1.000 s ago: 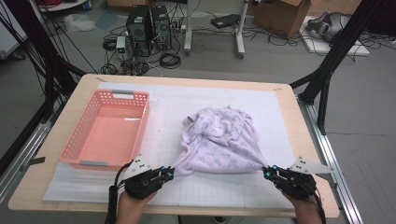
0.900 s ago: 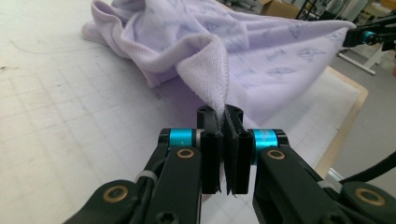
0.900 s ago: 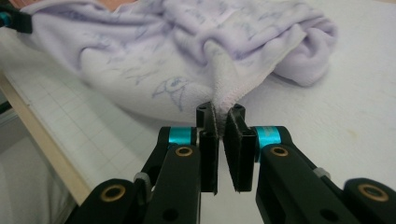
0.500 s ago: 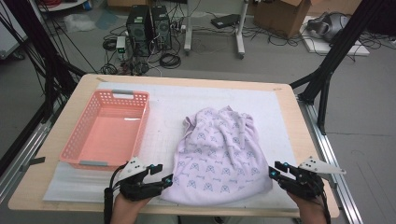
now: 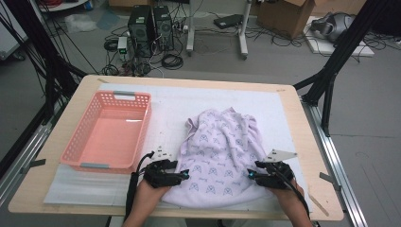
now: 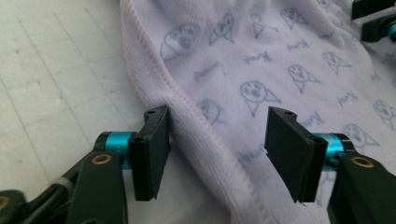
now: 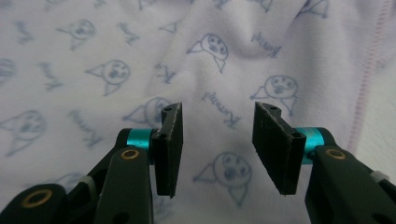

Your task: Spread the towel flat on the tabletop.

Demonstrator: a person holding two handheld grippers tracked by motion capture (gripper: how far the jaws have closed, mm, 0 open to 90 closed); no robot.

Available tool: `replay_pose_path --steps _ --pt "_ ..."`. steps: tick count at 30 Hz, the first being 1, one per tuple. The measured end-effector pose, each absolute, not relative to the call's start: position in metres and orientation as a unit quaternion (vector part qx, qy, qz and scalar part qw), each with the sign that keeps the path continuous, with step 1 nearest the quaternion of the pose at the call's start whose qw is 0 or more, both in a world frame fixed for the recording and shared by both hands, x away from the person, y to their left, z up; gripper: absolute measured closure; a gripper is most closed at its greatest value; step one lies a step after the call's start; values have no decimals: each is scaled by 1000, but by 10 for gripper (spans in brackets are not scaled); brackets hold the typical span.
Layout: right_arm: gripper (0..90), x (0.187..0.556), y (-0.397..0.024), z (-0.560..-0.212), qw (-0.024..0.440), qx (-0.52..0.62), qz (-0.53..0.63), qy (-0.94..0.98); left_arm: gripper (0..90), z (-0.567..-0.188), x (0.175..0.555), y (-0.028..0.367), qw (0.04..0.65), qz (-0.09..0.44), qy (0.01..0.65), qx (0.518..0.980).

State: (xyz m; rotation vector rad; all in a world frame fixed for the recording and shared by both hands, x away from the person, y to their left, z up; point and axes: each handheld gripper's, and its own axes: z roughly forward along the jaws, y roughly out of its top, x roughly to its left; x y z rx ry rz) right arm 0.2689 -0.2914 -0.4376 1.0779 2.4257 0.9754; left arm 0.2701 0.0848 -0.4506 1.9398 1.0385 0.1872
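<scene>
A lilac garment (image 5: 222, 156) printed with blue animal faces; the basket (image 5: 80, 151) is salmon-pink.

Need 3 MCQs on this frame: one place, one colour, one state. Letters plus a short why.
1. Where is the pink plastic basket relative to the lilac printed cloth?
A left of it
B on top of it
C right of it

2. What colour is the print on the cloth?
A red
B blue-grey
C green

3. How do the left gripper jaws stand?
A clamped on the basket
B shut on the hem
C open over the hem

Answers:
1 A, the high view shows the basket on the table's left.
2 B, blue-grey faces and words.
3 C, pads apart, the hem lies loose between them.
</scene>
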Motion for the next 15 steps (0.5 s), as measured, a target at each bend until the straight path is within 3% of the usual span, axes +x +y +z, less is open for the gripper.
replay_pose_path --steps 1,2,4,5,9,15 --pt "556 272 -289 -440 155 374 335 851 474 -451 271 85 446 82 418 787" --pt "617 273 -288 -441 155 372 343 848 564 -450 271 86 439 93 418 790" --pt "819 277 -287 -441 143 361 350 853 758 -451 275 90 432 100 426 789" --pt "866 279 -286 -440 148 352 346 857 832 -451 279 92 435 89 432 785" --pt "876 299 -284 -440 157 361 348 851 848 -447 294 89 445 110 436 775" --pt "873 332 -287 -436 229 405 361 808 847 -443 316 89 468 153 461 738"
